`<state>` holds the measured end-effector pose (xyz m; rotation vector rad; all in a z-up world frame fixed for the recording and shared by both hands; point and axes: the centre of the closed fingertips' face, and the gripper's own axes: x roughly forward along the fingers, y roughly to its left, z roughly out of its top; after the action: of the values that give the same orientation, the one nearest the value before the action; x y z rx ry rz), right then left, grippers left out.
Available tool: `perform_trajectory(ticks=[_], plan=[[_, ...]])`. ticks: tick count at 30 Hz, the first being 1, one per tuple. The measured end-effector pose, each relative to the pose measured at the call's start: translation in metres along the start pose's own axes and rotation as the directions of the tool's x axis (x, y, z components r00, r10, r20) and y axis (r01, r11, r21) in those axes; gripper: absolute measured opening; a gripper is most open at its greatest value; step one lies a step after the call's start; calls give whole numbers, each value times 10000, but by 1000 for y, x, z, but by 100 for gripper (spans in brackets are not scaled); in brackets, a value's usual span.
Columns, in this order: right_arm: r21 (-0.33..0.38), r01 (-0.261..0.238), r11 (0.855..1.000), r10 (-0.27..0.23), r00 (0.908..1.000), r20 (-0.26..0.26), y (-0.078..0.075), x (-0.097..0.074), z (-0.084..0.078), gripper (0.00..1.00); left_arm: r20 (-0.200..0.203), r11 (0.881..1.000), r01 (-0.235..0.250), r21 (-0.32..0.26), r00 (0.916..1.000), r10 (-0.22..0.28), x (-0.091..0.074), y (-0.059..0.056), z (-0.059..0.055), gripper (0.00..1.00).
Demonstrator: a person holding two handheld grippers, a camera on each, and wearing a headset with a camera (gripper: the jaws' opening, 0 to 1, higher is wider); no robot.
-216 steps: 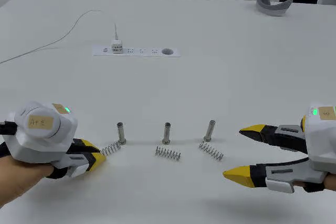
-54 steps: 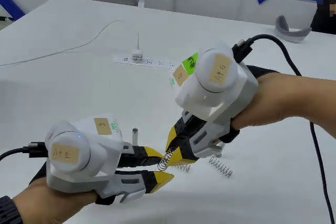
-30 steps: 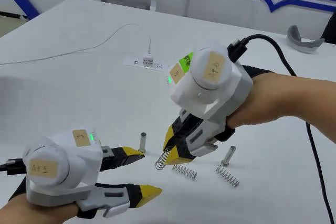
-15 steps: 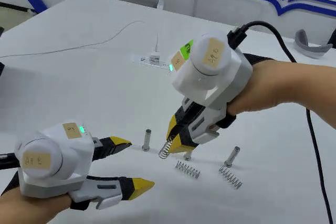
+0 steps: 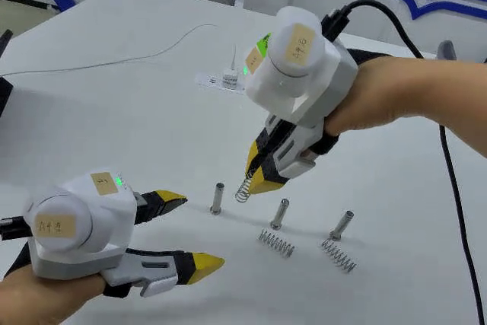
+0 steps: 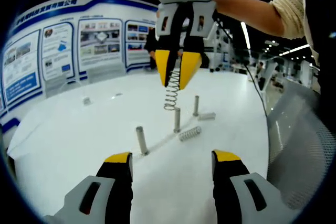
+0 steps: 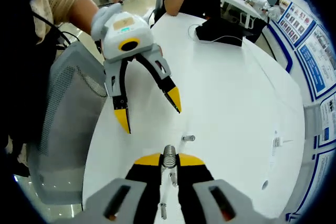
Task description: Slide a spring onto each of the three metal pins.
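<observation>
Three upright metal pins (image 5: 218,198) (image 5: 279,213) (image 5: 341,224) stand in a row on the white table (image 5: 114,135). My right gripper (image 5: 257,180) hangs above the gap between the left and middle pins, pointing down, shut on the top of a spring (image 5: 243,186) that dangles clear of the table. Its own view has the spring (image 7: 169,156) pinched between the yellow tips, with one pin (image 7: 188,138) just beyond. Two loose springs (image 5: 275,243) (image 5: 338,255) lie in front of the middle and right pins. My left gripper (image 5: 192,232) is open, low at the front left, empty.
A white power strip (image 5: 224,81) with a thin cable (image 5: 114,62) lies at the back of the table. A black cable (image 5: 449,188) trails from the right gripper. A grey mesh chair (image 6: 299,129) stands beside the table. People sit at a far table (image 7: 210,3).
The right gripper has lifted the spring higher above the pins since half a second ago. The left gripper stays open and low at the front left. The head camera has shifted.
</observation>
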<state>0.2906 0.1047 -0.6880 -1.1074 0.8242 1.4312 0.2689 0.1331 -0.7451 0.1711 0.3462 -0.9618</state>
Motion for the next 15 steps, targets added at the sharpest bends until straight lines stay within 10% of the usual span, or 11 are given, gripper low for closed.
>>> perform_trajectory(ticks=[15], plan=[[-131,-51,9999,47,9996,-287,-25,17,11,12,56,10000,-44,-65,10000,44,4,3,1,65]])
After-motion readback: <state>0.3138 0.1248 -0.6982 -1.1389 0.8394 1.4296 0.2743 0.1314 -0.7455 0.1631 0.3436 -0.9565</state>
